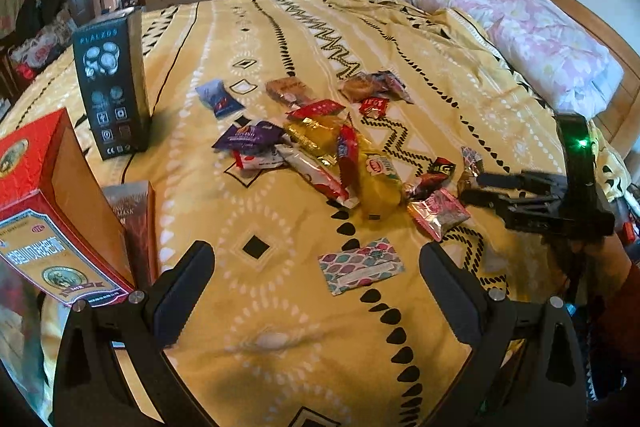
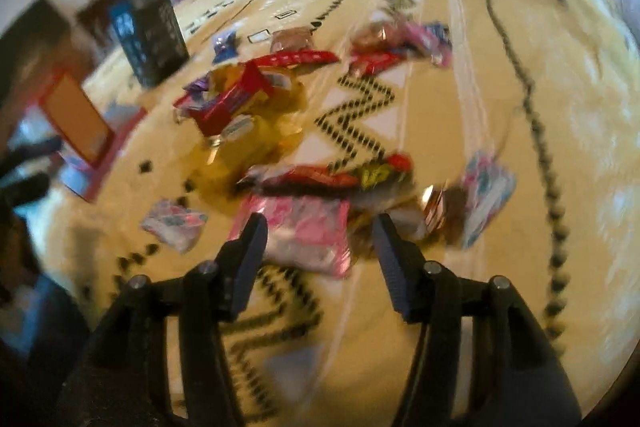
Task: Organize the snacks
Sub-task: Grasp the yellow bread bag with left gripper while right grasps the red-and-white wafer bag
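Several wrapped snacks lie scattered on a yellow patterned bedspread (image 1: 280, 307): a heap with a yellow packet (image 1: 380, 183) and a red-white packet (image 1: 316, 175), a pink packet (image 1: 438, 213) and a flat pastel scale-print packet (image 1: 362, 265). My left gripper (image 1: 316, 267) is open and empty, low over the bedspread, with the pastel packet between its fingers. My right gripper (image 2: 320, 235) is open and empty, its fingers either side of the pink packet (image 2: 304, 231); this view is blurred. The right gripper also shows in the left wrist view (image 1: 480, 187).
A red-orange box (image 1: 48, 211) and a smaller box (image 1: 136, 223) stand at the left, a tall dark box (image 1: 110, 83) behind them. A folded pink quilt (image 1: 540, 39) lies at the right by the wooden bed frame. Clothes are piled beyond the bed.
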### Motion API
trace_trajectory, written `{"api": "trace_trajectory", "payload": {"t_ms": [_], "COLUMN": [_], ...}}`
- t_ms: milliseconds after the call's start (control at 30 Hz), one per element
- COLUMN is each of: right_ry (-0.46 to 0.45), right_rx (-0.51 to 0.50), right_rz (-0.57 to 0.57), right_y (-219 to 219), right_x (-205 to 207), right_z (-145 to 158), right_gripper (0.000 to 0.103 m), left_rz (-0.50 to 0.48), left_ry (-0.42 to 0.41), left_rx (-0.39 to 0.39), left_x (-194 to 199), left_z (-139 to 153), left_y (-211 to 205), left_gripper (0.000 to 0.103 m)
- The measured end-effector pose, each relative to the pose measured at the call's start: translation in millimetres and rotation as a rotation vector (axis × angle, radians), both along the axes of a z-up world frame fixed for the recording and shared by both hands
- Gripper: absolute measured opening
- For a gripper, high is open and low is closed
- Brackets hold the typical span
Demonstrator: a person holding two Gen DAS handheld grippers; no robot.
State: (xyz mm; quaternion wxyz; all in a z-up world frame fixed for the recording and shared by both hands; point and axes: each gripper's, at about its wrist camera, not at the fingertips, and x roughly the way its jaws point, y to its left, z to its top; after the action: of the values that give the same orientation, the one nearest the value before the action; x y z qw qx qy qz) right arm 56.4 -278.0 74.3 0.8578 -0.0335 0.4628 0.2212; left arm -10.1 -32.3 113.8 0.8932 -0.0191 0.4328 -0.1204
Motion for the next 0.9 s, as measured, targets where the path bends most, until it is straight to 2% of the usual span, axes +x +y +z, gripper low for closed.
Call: {"api": "trace_trajectory", "payload": {"t_ms": [67,133,167,267,300,333,400,467,533,633,700,733,767,900], "right_ry": [-0.021,-0.030,-0.038,0.029,0.018,0.013,0.013,0.036,0.044,0.013,-0.016,-0.025,-0.040,-0.043], "right_rx": [-0.077,-0.146,-0.217,-0.330,-0.362,-0.378,-0.377,-0.353,-0.323,-0.287,-0.190,-0.136,-0.089,0.130], "right_rz": [0.000,0.051,0.093,0.286,0.327,0.378,0.404,0.401,0.380,0.303,0.226,0.185,0.130,-0.073], "right_y": [-1.5,2.9,10.7,34.8,42.1,50.9,58.3,62.9,64.9,63.0,47.7,39.1,29.0,-10.7], "right_x": [13.0,24.7,31.1,42.8,43.3,45.2,52.4,63.8,67.0,63.3,55.7,51.0,44.6,21.5], "right_z": [0.0,-4.6,-8.8,-27.5,-30.1,-32.3,-34.7,-43.1,-47.9,-38.5,-18.1,-7.2,4.9,33.9], "right_gripper": [0.056,0.056,0.057,0.055,0.056,0.056,0.056,0.054,0.041,0.030,0.030,0.030,0.030,0.030], "left_rz": [0.004,0.000,-0.002,-0.004,-0.006,-0.009,-0.010,-0.014,-0.022,-0.054,-0.101,-0.129,-0.159,-0.201], "left_ry": [0.006,0.015,0.020,0.025,0.027,0.029,0.035,0.043,0.049,0.052,0.054,0.056,0.064,0.073], "left_rx": [-0.008,-0.013,-0.014,-0.027,-0.033,-0.039,-0.042,-0.052,-0.064,-0.080,-0.092,-0.102,-0.116,-0.139], "left_x": [2.2,4.2,5.4,6.5,6.7,6.6,7.8,9.0,10.6,12.7,17.7,21.4,27.6,53.7], "left_z": [-1.9,-3.9,-5.2,-5.8,-5.7,-5.6,-6.6,-7.7,-7.7,-7.3,-7.6,-8.7,-11.7,-30.2], "left_y": [1.8,1.7,1.3,0.5,0.6,0.6,-0.9,-2.3,-5.0,-11.8,-22.0,-28.0,-35.9,-66.6], "left_gripper": [0.102,0.102,0.102,0.102,0.102,0.102,0.102,0.102,0.102,0.099,0.088,0.074,0.065,0.062]}}
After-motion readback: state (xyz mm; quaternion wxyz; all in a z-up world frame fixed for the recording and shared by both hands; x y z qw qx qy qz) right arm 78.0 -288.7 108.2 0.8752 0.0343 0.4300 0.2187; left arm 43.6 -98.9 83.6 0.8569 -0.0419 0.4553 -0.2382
